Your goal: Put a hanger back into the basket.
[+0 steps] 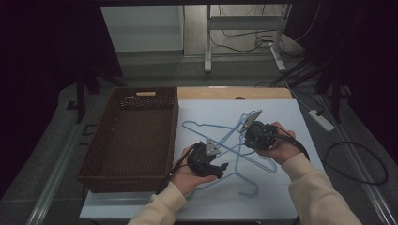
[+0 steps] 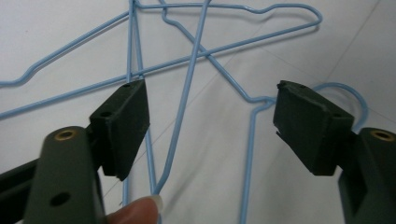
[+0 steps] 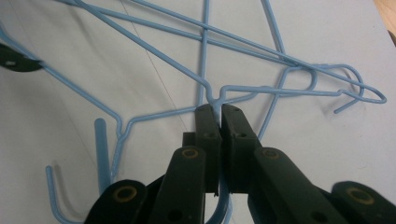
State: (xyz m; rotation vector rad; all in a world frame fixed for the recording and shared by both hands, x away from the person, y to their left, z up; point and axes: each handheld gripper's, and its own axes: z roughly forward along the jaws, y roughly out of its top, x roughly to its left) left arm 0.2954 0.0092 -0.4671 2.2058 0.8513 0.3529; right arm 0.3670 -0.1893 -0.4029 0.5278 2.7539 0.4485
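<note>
Hangers: a tangle of blue wire hangers [image 1: 234, 140] lies crossed on the pale sheet [image 1: 281, 112] that covers the table, right of the basket.
Left gripper [image 1: 220, 169]: held low over the near part of the tangle; in the left gripper view its jaws stand wide apart, with several wires running between them and neither pad [image 2: 123, 123] pressing on any.
Right gripper [image 1: 246, 132]: at the far right part of the tangle; in the right gripper view its jaws are closed tight on a wire hanger at the bend near its neck [image 3: 215, 103].
Fingertip [image 2: 135, 211]: touches the low point of one wire loop in the left gripper view.
Basket [image 1: 129, 136]: brown woven, at the sheet's left edge.
</note>
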